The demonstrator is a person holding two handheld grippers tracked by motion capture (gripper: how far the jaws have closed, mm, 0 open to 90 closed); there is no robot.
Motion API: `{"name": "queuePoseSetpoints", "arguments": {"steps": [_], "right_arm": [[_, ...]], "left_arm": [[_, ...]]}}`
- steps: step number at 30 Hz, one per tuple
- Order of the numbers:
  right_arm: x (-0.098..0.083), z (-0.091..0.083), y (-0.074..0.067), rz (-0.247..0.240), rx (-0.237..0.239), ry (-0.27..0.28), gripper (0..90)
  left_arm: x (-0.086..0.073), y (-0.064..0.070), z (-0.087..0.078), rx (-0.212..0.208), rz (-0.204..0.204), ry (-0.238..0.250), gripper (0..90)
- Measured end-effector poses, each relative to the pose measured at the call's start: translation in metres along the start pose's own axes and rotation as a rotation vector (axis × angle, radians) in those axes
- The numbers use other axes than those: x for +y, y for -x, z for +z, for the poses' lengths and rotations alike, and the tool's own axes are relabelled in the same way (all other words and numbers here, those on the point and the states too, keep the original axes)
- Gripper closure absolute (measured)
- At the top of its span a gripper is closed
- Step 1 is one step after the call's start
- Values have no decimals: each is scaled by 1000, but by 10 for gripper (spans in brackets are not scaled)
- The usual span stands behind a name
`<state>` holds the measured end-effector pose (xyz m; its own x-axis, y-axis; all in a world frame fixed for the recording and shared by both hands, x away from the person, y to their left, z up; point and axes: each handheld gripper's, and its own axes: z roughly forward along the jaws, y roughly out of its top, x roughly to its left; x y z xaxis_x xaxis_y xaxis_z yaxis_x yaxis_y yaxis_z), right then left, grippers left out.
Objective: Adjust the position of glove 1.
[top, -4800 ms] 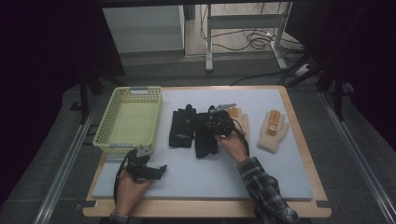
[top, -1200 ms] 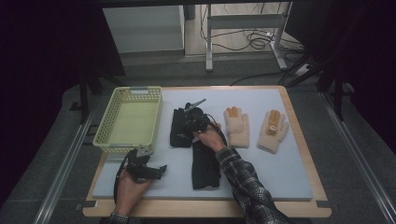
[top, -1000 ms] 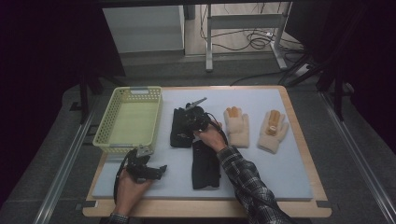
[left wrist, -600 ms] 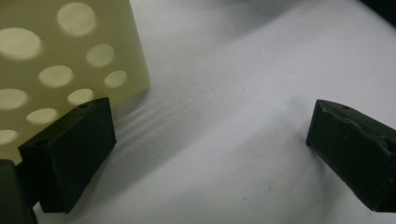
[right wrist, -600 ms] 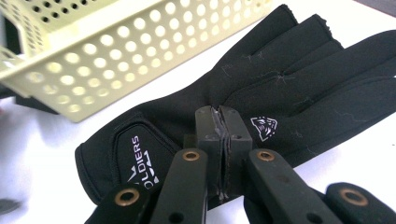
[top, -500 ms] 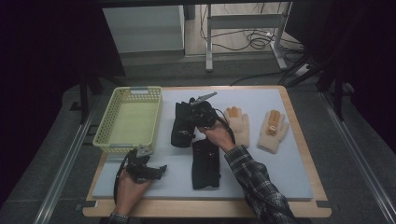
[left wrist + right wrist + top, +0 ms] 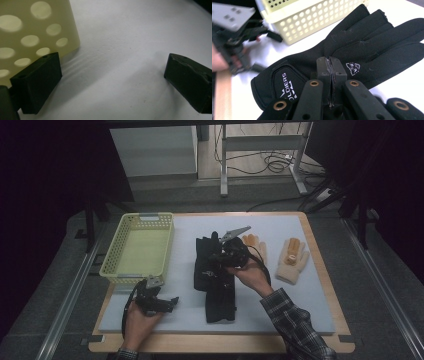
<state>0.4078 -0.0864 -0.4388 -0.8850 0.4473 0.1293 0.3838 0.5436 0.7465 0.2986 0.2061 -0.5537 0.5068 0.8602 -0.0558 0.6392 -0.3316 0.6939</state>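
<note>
Two black gloves lie mid-mat: one (image 7: 202, 265) nearer the basket, the other (image 7: 220, 300) closer to the front edge. My right gripper (image 7: 220, 259), held in a hand, hovers over the first glove with its jaws shut. In the right gripper view the pads (image 7: 331, 67) are pressed together with nothing seen between them, and the logo glove (image 7: 367, 45) lies flat below. At the front left, my left gripper (image 7: 165, 301) rests in a hand; in the left gripper view it (image 7: 112, 82) stands open over bare mat with nothing between its fingers.
A yellow perforated basket (image 7: 140, 270) stands at the left, its corner (image 7: 37, 30) close to the left jaw. Two tan gloves (image 7: 255, 245) (image 7: 292, 260) lie to the right of the black ones. The white mat (image 7: 310, 305) covers a wooden table.
My right gripper has risen and shifted to the right above the black glove, jaws staying shut. Both black gloves and the left hand have stayed where they were.
</note>
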Motion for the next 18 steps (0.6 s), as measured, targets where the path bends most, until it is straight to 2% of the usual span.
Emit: {"name": "queuePoseSetpoints", "arguments": {"steps": [5,9,14,16,18], "right_arm": [[-19,-22,-14,-7,4,-14,871],[-35,-31,-23,-10,7,-36,871],[-53,-30,-28,-2,18,-57,871],[-59,-26,-28,4,25,-67,871],[-64,-20,-27,-4,13,-83,870]], "left_arm": [[0,0,0,0,-4,4,13],[0,0,0,0,-4,3,13],[0,0,0,1,-3,3,13],[0,0,0,1,-4,3,13],[0,0,0,1,-4,3,13]]}}
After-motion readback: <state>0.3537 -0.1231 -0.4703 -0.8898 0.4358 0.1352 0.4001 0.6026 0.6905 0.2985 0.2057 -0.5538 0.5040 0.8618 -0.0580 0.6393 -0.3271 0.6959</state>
